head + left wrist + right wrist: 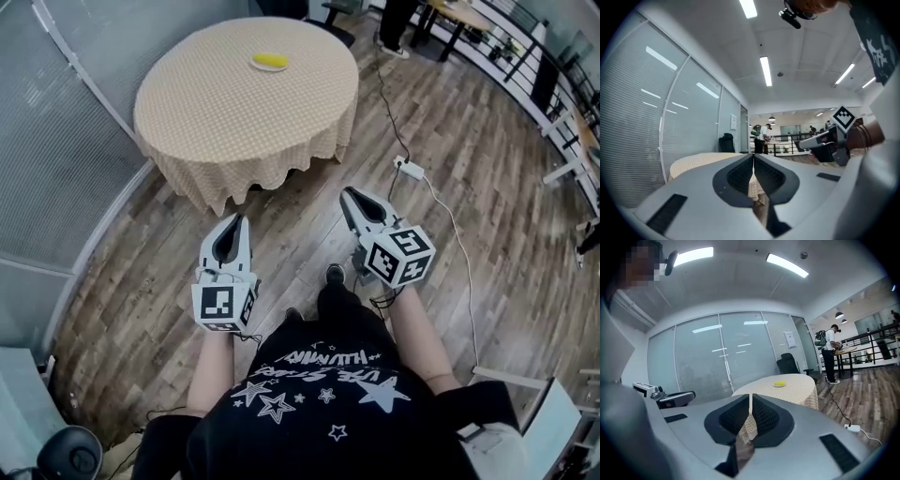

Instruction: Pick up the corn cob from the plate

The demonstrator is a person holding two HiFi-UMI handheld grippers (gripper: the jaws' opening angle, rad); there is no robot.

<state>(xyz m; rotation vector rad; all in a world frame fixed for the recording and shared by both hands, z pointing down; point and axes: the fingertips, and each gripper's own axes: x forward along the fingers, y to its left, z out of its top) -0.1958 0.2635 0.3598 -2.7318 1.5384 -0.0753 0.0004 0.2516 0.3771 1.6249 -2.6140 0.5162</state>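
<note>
From where I stood, the corn cob (270, 62) lay on a small pale plate (255, 65) toward the far side of the round surface (234, 108). It was well apart from the person, who stood on the wooden floor (450, 187) short of the near edge. The left claw (240, 217) was closed, its two jaws pressed together with nothing between them. The right claw (345, 191) was likewise closed and empty, and both pointed toward the surface.

By its look, the cob would be firm and fairly light: a short yellow cylinder with a bumpy skin (it was too far off to make out the kernels) that would give some bite but let it roll. I would have taken it across its middle, with a jaw on either side of its narrow width, so that neither end tipped down. Pinched near one end, it would likely swivel. The plate seemed light enough to slide on the checked cloth (216, 178), so a sideways nudge could shift both. Either claw would first have to open and be carried over the surface.
</note>
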